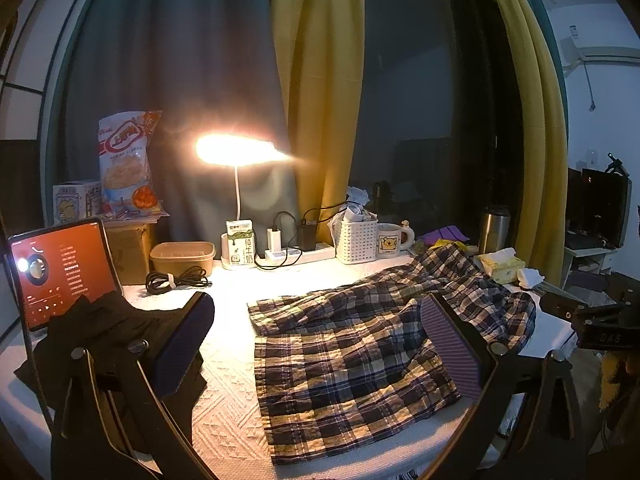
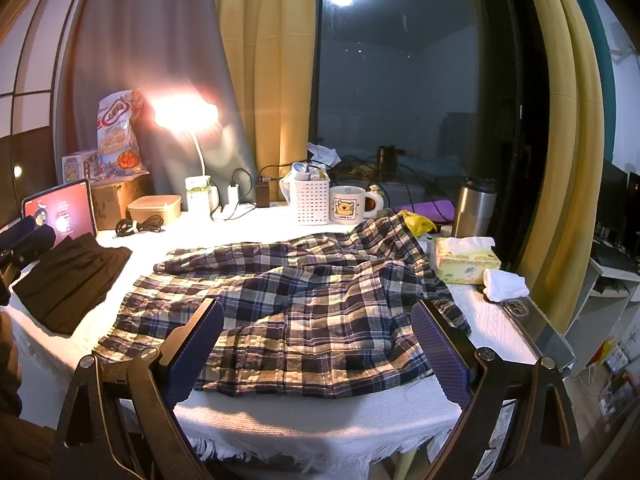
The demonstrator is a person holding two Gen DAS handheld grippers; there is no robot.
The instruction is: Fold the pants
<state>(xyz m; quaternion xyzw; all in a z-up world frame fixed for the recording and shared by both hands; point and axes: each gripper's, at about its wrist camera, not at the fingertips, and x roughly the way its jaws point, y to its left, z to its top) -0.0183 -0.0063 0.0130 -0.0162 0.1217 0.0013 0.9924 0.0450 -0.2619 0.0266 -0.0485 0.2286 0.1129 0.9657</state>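
Note:
The plaid pants (image 1: 360, 344) lie spread on the white table cloth (image 1: 228, 400), legs pointing left, waist at the right. They also show in the right wrist view (image 2: 312, 312). My left gripper (image 1: 316, 344) is open and empty above the near left of the pants, its right finger over the fabric. My right gripper (image 2: 318, 344) is open and empty, hovering over the near edge of the pants. The right gripper's body shows at the right edge of the left wrist view (image 1: 600, 320).
A folded black garment (image 2: 68, 276) lies at the left by a lit tablet (image 1: 60, 272). At the back stand a lamp (image 1: 236, 152), milk carton (image 1: 240, 246), power strip (image 1: 300, 254), white basket (image 2: 314, 200), mug (image 2: 350, 206) and steel flask (image 2: 474, 208). A tissue pack (image 2: 464, 260) and phone (image 2: 540, 328) lie right.

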